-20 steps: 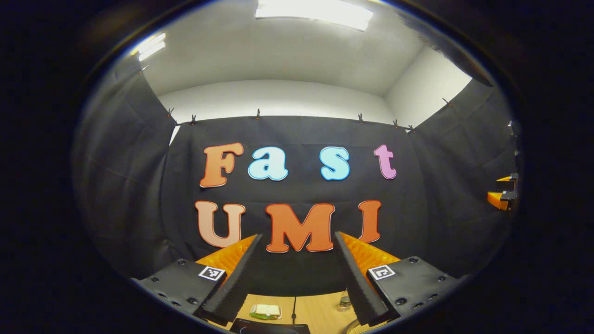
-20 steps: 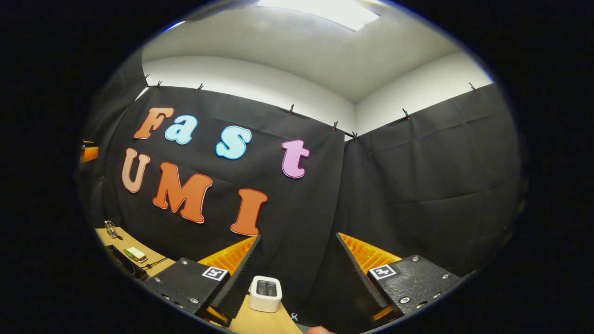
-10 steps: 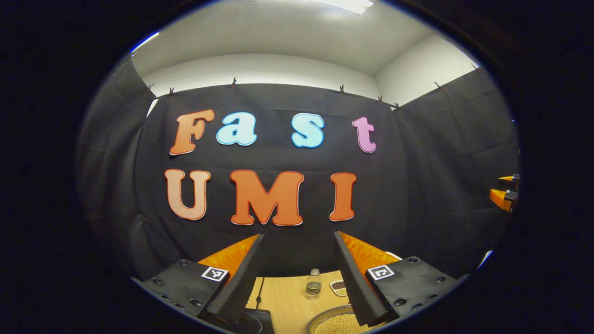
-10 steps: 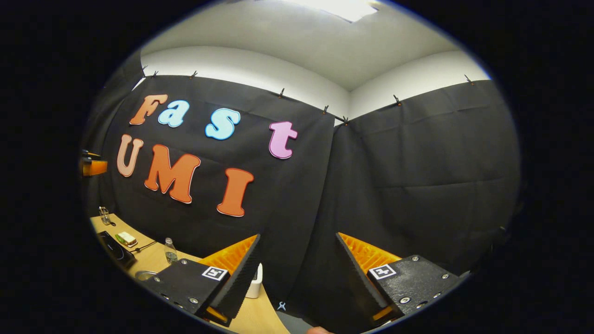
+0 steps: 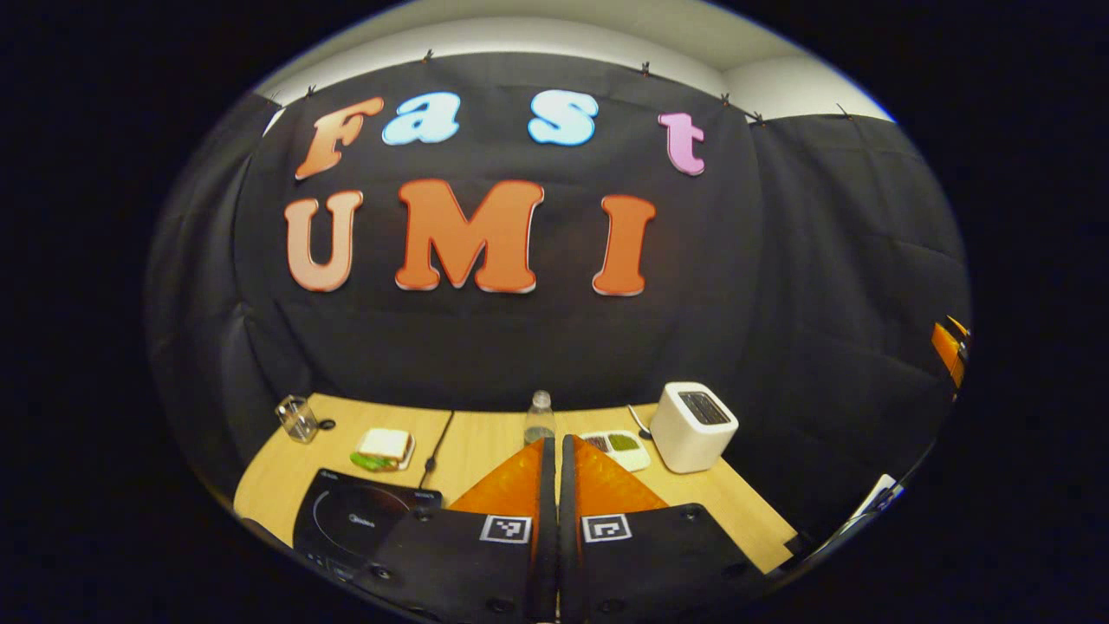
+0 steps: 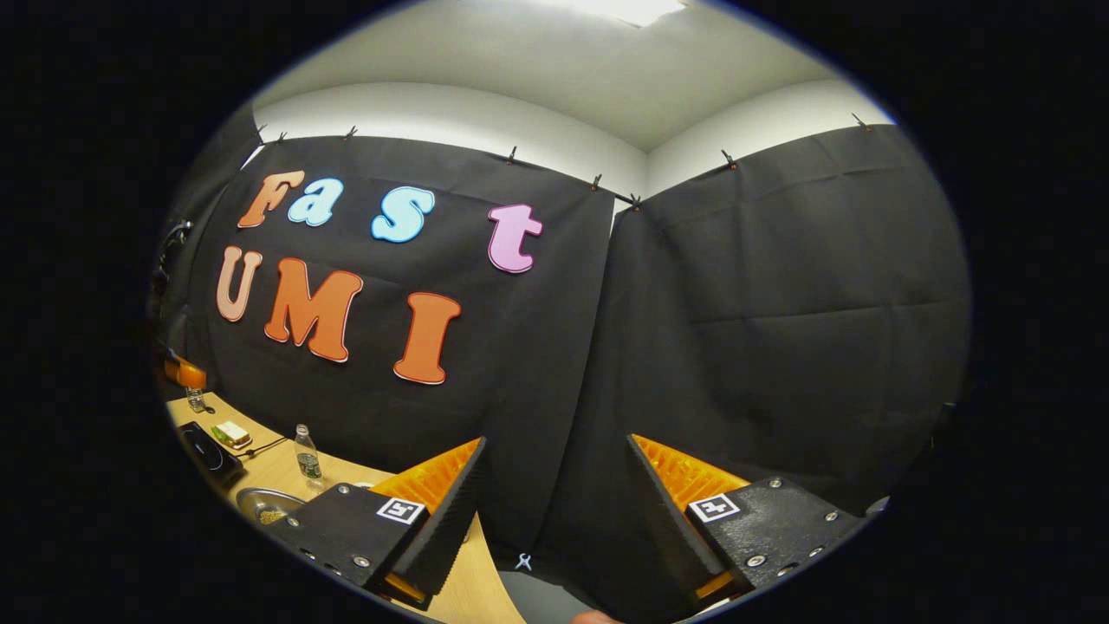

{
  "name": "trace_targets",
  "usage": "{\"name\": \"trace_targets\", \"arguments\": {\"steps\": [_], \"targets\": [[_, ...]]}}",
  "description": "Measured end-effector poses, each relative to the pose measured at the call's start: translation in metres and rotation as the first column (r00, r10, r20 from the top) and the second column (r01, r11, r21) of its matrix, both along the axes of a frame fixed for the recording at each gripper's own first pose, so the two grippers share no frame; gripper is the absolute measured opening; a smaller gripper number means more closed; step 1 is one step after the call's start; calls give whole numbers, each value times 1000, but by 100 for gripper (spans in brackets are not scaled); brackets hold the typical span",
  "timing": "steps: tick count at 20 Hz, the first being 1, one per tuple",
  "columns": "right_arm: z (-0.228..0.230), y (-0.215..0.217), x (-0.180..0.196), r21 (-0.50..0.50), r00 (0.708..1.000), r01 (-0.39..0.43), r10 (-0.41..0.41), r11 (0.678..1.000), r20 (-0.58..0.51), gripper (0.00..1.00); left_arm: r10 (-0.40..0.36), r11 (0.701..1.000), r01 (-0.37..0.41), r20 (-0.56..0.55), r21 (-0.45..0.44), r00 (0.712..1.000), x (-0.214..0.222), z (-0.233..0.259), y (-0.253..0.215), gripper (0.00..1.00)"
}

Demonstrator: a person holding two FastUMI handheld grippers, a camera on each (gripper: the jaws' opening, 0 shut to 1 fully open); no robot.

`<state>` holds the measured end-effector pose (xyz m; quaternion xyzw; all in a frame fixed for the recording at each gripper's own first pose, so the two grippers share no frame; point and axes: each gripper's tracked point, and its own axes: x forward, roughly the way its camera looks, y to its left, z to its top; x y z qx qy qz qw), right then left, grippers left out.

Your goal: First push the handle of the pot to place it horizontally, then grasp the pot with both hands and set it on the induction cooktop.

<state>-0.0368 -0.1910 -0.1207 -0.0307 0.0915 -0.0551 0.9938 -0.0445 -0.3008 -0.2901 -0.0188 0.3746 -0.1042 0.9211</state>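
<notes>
Nearest in the left gripper view, left gripper (image 5: 552, 451) with fingers pressed together, holding nothing. Just beyond on the wooden table (image 5: 485, 442), black induction cooktop (image 5: 359, 516) to the left; farther back, sandwich (image 5: 383, 446), glass (image 5: 297, 418), water bottle (image 5: 539, 420), small dish (image 5: 617, 446) and white toaster (image 5: 693, 425) at right. In the right gripper view, right gripper (image 6: 554, 451) spread wide and empty, raised toward the cloth wall. Low at left, metal pot (image 6: 264, 505) on the table, apart from the cooktop.
</notes>
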Motion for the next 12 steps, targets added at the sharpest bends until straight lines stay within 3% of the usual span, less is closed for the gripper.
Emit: {"name": "trace_targets", "arguments": {"steps": [2,4,7,12], "targets": [[-7,-7,1,13,1000,4,-4,1000,-9,95,21,1000,-21,-145,-3,989,-25,-37,2,7],[-12,-13,3,21,1000,9,-9,1000,-14,95,39,999,-40,-287,5,957,-57,-72,-3,7],[-21,-17,4,40,1000,9,-8,999,-26,95,63,998,-59,-478,22,876,-103,-111,-7,8],[-35,-17,5,45,999,-6,8,999,-51,95,103,994,-92,-684,53,722,-176,-147,-7,8]]}}
